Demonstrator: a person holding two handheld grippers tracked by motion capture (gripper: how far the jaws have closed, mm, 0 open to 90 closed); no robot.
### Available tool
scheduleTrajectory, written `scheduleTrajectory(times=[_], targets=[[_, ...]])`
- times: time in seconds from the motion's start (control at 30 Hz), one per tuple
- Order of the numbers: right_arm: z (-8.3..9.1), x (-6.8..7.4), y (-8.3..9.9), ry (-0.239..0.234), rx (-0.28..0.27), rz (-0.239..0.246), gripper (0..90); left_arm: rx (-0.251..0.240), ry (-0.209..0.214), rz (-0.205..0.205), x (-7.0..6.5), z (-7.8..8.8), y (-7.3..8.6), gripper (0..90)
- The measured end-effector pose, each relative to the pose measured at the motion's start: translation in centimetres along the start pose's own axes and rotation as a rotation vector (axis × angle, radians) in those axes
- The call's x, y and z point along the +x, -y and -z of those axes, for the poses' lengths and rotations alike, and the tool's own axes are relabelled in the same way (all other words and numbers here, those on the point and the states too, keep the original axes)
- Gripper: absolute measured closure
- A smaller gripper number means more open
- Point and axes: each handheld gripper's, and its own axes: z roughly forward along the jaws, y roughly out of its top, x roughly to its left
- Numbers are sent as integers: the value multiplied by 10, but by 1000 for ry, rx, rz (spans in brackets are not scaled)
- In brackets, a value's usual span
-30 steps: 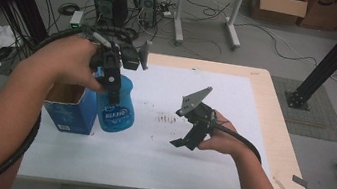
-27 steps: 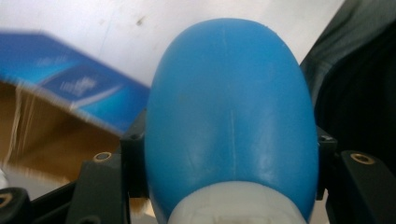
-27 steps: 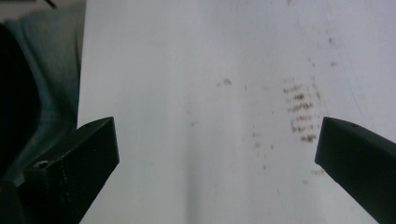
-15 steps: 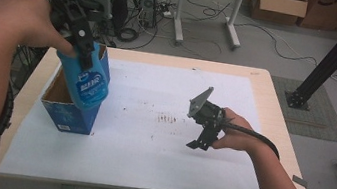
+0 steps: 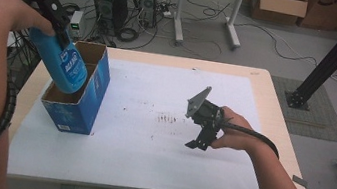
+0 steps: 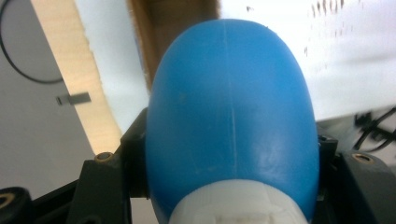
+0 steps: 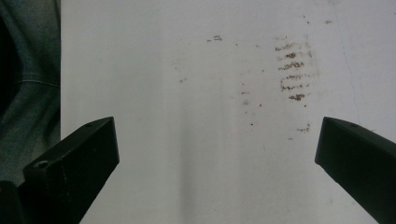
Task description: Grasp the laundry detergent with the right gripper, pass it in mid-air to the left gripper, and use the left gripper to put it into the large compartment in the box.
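**Blue bottle held tilted over an open carton; other gripper empty**

At the left of the high view, the left gripper (image 5: 62,33) was raised above the table's left end, its black jaws pinching the neck end of a blue bottle (image 5: 62,64). The bottle hung tilted, its rounded base down inside the open top of a blue carton (image 5: 80,96), which stood upright on the white mat (image 5: 147,152) near the table's left edge. In the left gripper view the bottle (image 6: 231,116) sat between the jaws, a white collar at the bottom of the frame, with the carton's brown inside (image 6: 159,28) beyond it. Whether the base touched the carton's inside could not be told.

Toward the middle, the mat carried a patch of small brown marks (image 5: 167,119), bare of any object.

To the right of those marks, the right gripper (image 5: 198,143) rested low over the mat in the person's right hand (image 5: 231,132), a grey three-cornered plate (image 5: 197,101) on top. In the right gripper view its jaws stood spread wide, nothing between them, with the stained mat (image 7: 196,140) beneath.
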Motion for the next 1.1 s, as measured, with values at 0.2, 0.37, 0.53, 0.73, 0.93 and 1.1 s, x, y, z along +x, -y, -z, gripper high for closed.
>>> scheduleTrajectory(times=[0.2, 0.37, 0.53, 0.73, 0.93, 1.1], targets=[[2, 1, -1, 5, -3, 7, 0, 4, -31, 106, 10, -5, -5, 386], [1, 1, 3, 4, -7, -1, 0, 11, -58, 131, 17, -15, -9, 386], [0, 1, 5, 3, -7, -8, 0, 29, -78, 127, 17, -30, -16, 386], [-4, 1, 4, 0, -12, -8, 0, 45, -88, 106, 14, -47, -23, 386], [-6, 1, 5, -6, -12, -10, 0, 49, -96, 93, 13, -65, -29, 386], [-8, 1, 4, -8, -12, -9, 0, 54, -98, 77, 15, -82, -33, 386]])
